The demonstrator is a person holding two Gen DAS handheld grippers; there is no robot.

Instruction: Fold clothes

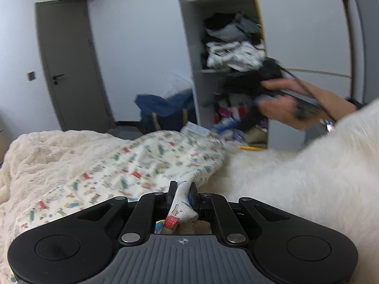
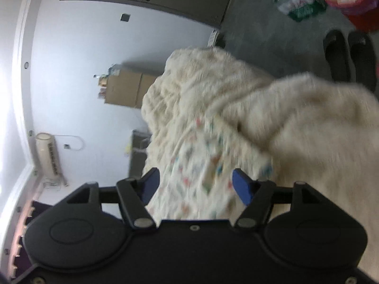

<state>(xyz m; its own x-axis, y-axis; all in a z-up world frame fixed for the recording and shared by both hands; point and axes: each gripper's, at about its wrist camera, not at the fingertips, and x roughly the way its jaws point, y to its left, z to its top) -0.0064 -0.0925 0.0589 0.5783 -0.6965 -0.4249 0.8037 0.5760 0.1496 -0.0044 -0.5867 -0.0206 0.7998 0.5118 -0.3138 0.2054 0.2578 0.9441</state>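
Printed garment (image 1: 132, 165): white cloth with small coloured motifs, lying spread on a cream fleece blanket (image 1: 47, 151); one corner is drawn up and pinched.

Left gripper (image 1: 182, 191): jaws closed on that corner, the cloth bunched between them and trailing back toward the camera.

Right gripper (image 2: 196, 184): jaws standing wide apart, blue pads (image 2: 241, 184) on either side of the garment's blurred surface below; pads not pressing on it. In the left wrist view this gripper (image 1: 244, 82) is a dark blur raised above the far edge of the bed, held by a hand (image 1: 281, 108).

Fluffy white sleeve (image 1: 331, 165): person's arm, crossing the right of the left wrist view.

Surroundings: open shelving (image 1: 227, 47) stuffed with folded and loose clothes; blue bag (image 1: 165, 108) on the floor; grey door (image 1: 68, 66); pair of dark slippers (image 2: 348, 54); cardboard box (image 2: 128, 90); white standing heater (image 2: 47, 153).
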